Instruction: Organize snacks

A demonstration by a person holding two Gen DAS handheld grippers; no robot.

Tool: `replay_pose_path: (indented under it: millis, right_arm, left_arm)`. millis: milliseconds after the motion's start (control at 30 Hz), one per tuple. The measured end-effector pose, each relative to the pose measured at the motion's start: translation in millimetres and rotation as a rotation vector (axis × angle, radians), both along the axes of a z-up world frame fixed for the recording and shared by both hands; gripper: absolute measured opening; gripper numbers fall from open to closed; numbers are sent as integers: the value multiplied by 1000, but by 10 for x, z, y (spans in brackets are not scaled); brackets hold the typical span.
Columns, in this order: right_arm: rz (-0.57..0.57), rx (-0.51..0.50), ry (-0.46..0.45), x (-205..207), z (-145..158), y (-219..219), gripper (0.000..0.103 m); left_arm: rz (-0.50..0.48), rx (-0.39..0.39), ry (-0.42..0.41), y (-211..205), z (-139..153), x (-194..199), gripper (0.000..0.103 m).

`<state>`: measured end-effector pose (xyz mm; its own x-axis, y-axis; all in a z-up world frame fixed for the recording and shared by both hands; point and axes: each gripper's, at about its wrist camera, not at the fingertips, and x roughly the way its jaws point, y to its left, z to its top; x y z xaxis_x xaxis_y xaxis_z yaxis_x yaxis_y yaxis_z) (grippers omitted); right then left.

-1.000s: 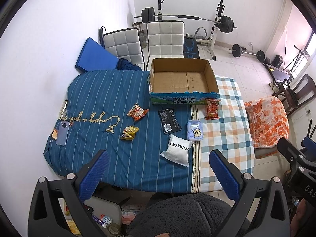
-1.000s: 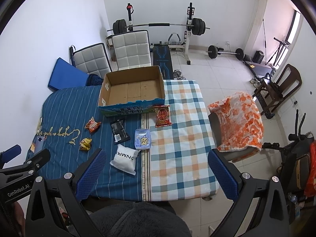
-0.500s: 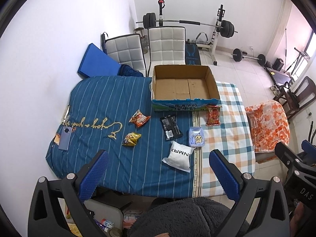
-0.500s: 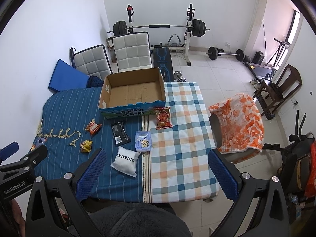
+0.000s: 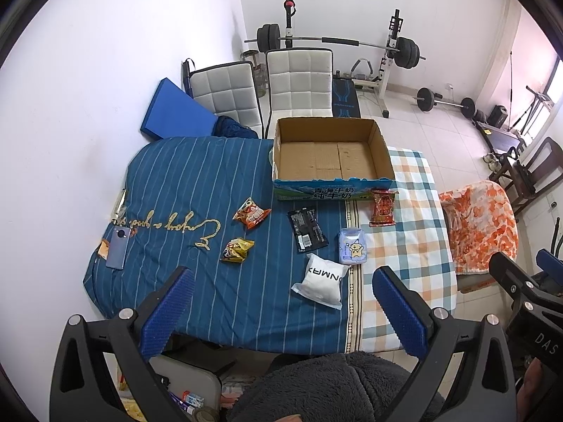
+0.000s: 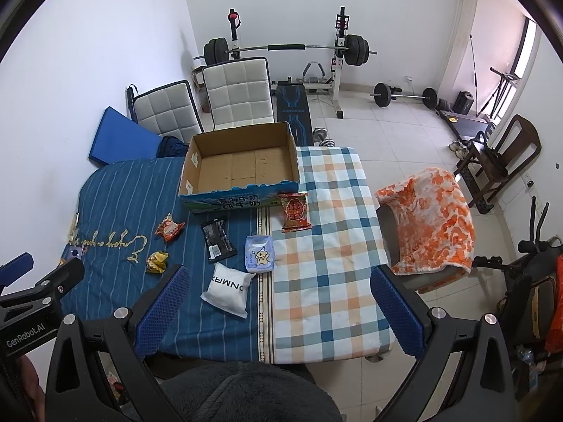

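**Cardboard box and six snack packs on a covered table**

Cardboard box (image 5: 332,154), open and bare inside, stands at the table's far edge, where the blue striped cloth (image 5: 183,183) meets the checked cloth (image 5: 411,232). Red pack (image 5: 384,207) lies just in front of the box's right corner, on the checked cloth. Black pack (image 5: 307,229) lies near the box's front wall. Pale blue pack (image 5: 353,250) straddles the seam between the cloths. White pack (image 5: 322,279) lies closest to the near edge. Orange pack (image 5: 252,213) and yellow pack (image 5: 236,250) lie left of centre, well apart from the box. A phone (image 5: 119,248) rests at the left edge. Left gripper (image 5: 279,307) and right gripper (image 6: 278,311) hover above the near edge, both spread wide, holding nothing.
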<state>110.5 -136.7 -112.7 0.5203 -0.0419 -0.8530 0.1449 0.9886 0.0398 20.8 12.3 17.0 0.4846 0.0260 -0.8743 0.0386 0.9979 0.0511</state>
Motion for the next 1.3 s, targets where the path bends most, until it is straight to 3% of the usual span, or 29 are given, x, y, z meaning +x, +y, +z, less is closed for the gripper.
replay_pose_path:
  millis: [200, 367, 533, 667, 733, 867, 1033, 1300]
  right_arm:
    - [7, 11, 14, 78, -74, 44, 103]
    - [39, 21, 58, 290, -440, 72, 103]
    - [108, -14, 169, 679, -1185, 168, 103]
    - [196, -61, 307, 1016, -1987, 384, 103]
    - [202, -36, 397, 1168, -2443, 450, 103]
    - [169, -8, 517, 1391, -3171, 434, 103]
    - [116, -17, 613, 1522, -3803, 201, 103]
    - [36, 11, 700, 1438, -4219, -354, 103]
  left_arm:
    - [3, -3, 8, 28, -57, 40, 103]
    - [47, 19, 57, 170, -449, 246, 103]
    - [117, 42, 151, 380, -1044, 447, 103]
    - [163, 63, 231, 551, -1607, 581, 103]
    - [166, 52, 291, 584, -1926, 668, 103]
    - [91, -22, 395, 415, -2550, 889, 103]
    - [-20, -97, 532, 0, -3257, 1173, 103]
    - [-155, -70, 712, -694, -4054, 1299, 103]
